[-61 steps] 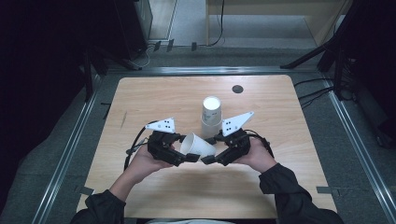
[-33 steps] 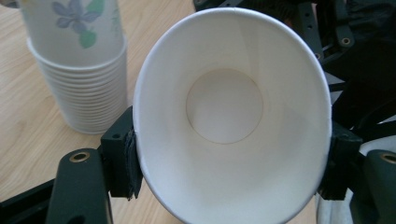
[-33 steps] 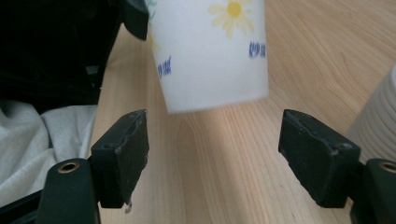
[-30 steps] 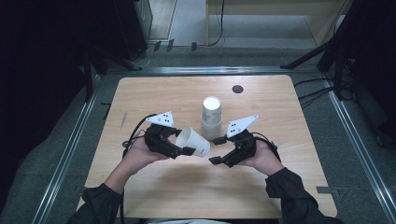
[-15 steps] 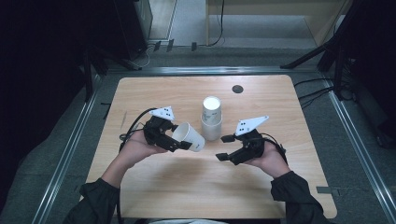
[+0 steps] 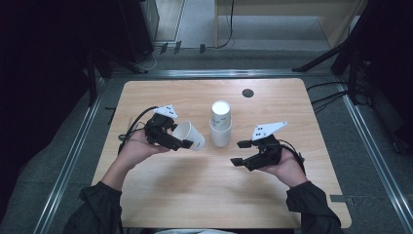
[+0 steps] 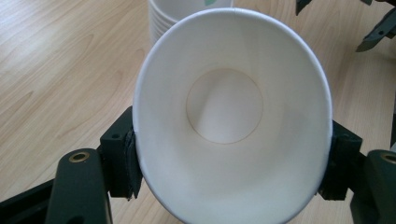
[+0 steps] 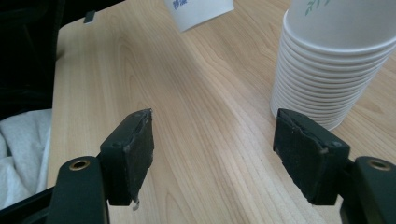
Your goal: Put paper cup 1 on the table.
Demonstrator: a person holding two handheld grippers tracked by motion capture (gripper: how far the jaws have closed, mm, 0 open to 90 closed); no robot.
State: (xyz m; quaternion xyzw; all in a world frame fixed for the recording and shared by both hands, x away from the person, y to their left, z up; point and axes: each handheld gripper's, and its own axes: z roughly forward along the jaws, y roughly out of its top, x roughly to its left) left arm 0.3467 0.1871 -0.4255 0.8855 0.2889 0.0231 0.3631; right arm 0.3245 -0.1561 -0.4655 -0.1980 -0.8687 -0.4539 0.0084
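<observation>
**One cup off the stack, lying sideways in the left claw**

The left gripper (image 6: pixel 171 138) is clamped across the rim of a single paper cup (image 6: pixel 189 135), left of centre in the high view, lifted off the wooden table (image 6: pixel 292 102). The squeeze is real: in the left gripper view the mouth of the cup (image 7: pixel 232 114) is pressed from a circle into an oval between the two black pads. The right gripper (image 6: pixel 246 155) hangs released at lower right of centre, jaws wide apart with nothing between them (in its own view there is bare wood between the pads).

The cup lies on its side. Its long axis runs roughly level, mouth towards the left hand (image 6: pixel 139 146), base pointing right and slightly down the frame, towards the stack of cups (image 6: pixel 220 124) standing upside down in the middle of the table.

To set it down well, I'd judge the wrist has to roll until the axis is vertical, with the grip kept light, since paper this thin creases. Keep it clear of the stack; a brush could topple the tower.
</observation>
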